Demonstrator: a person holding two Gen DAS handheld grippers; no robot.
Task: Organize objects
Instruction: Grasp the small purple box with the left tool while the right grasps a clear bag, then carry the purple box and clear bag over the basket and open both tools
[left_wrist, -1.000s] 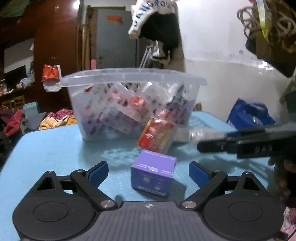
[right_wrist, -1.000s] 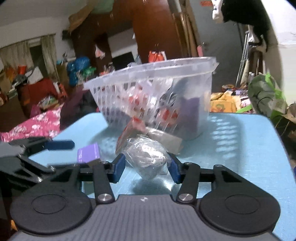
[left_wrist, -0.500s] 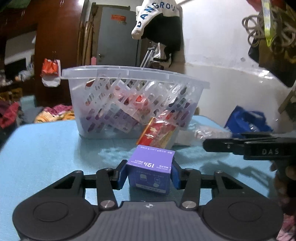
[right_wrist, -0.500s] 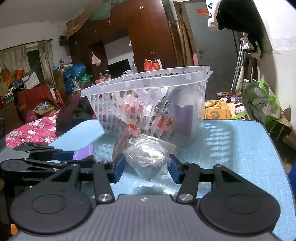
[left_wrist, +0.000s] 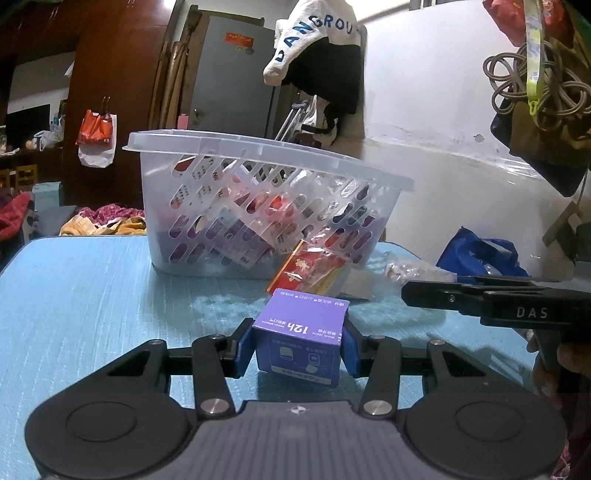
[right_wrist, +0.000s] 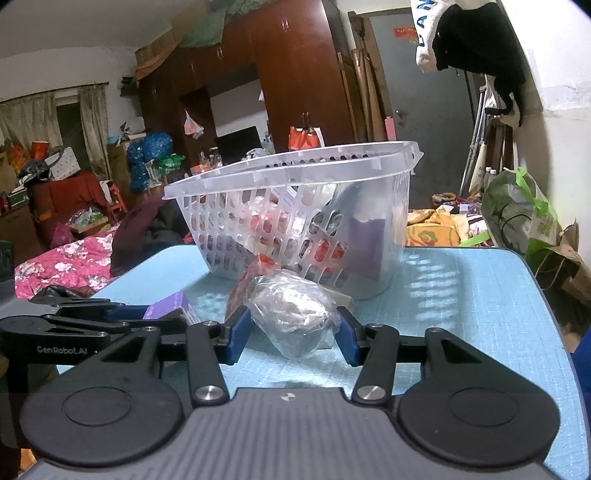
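Note:
A small purple box is clamped between the blue pads of my left gripper, just above the blue table. In the right wrist view my right gripper is shut on a clear plastic bag of grey stuff. The purple box shows there at the left, inside the other gripper. Behind both stands a clear slotted basket holding several packets. A red packet leans against the basket's front wall.
A blue bag lies off the table's right side. The right gripper's black arm reaches in from the right. A green-handled bag and clutter stand beyond the table's far right edge. Clothes hang on the wall above.
My left gripper has closed from wide open onto the purple box and lifted it slightly. The right gripper keeps its hold on the plastic bag in the same place.

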